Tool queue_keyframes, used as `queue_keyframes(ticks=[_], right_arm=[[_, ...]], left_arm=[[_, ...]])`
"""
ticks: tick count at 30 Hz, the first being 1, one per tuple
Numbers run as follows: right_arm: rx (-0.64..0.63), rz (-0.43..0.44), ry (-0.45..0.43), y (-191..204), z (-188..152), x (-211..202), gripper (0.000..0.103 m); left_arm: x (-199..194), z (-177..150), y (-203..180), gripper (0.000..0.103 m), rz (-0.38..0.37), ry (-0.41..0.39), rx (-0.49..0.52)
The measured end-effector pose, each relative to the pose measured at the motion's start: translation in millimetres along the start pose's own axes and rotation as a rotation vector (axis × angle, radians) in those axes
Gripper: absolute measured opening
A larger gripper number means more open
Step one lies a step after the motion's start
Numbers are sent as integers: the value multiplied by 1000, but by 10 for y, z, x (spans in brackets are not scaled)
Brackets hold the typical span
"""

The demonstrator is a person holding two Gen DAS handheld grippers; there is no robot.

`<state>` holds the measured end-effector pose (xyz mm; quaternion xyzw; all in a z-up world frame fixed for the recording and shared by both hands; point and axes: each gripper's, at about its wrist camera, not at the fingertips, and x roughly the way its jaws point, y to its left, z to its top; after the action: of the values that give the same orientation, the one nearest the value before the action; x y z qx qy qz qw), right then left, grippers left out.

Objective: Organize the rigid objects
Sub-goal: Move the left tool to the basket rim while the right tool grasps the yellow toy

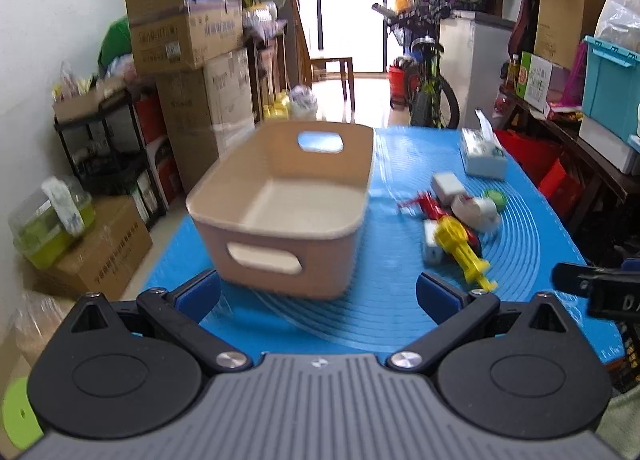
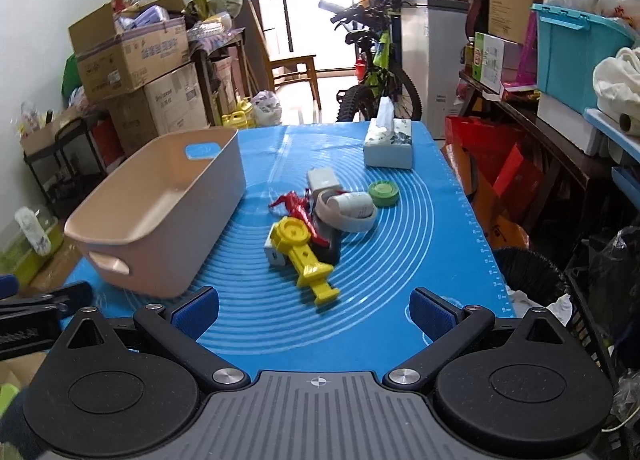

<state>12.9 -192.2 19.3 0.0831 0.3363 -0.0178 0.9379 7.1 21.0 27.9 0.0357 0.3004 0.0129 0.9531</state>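
Nearest the cameras, the left gripper [image 1: 318, 292] and the right gripper [image 2: 314, 310] both hover over the near edge of the bench [image 2: 360, 340], fingers spread wide with nothing between them. Just beyond the right gripper lies the yellow toy [image 2: 305, 256], a hard plastic piece that looks light and stiff. Its long axis runs from the round head on the far left to the flanged foot pointing near and right, towards the right gripper; the narrow shaft between looks the surest place to pinch, across its width. Behind it, touching, sits a cluster: a red toy [image 2: 294, 202], a white roll [image 2: 348, 212] and a green disc [image 2: 383, 193]. To the left stands the empty beige basket [image 2: 132, 234], upright.
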Motion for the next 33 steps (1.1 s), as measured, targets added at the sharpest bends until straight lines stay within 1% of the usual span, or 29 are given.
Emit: queue_keyframes(ticks=[2,4,6,7,8,9,13,17,19,22,26,30,32,33], right_arm=[[-5,-11,-30,-8,115,13,101],[-13,-26,-49,-4,224,42,101],[3,-25,-58,-19,333,97,101],[16,-24,-57,-29,395,136,101],[25,-25,-57,-30,448,175,101],[29,-28,-60,-18,485,211,101],[15,-64,-83,15,599,386,101],[29,-81,-63,7,664,620,101],[25,-89,-47,17,692,734,101],[24,-93,-26,32,699,897,101],[16,-111,20,64,665,1134,101],[-13,-124,59,124,621,1335,101],[-23,-132,77,153,594,1426,101],[-22,-130,84,154,582,1462,101]], left_arm=[[27,103,57,103,16,-29,40],[81,209,149,102,23,-40,62],[144,326,290,102,13,-33,50],[187,380,354,99,9,-28,40],[216,419,410,92,7,-30,29],[266,478,480,90,6,-32,19],[484,679,725,90,28,-25,-2],[685,840,941,90,53,-8,-12],[815,923,1037,90,52,13,-16],[1026,990,1140,90,53,23,-7],[1369,1007,1238,90,62,85,-18],[1712,949,1320,90,12,151,-51],[1881,916,1334,90,20,206,-50],[1931,911,1330,89,26,221,-47]])
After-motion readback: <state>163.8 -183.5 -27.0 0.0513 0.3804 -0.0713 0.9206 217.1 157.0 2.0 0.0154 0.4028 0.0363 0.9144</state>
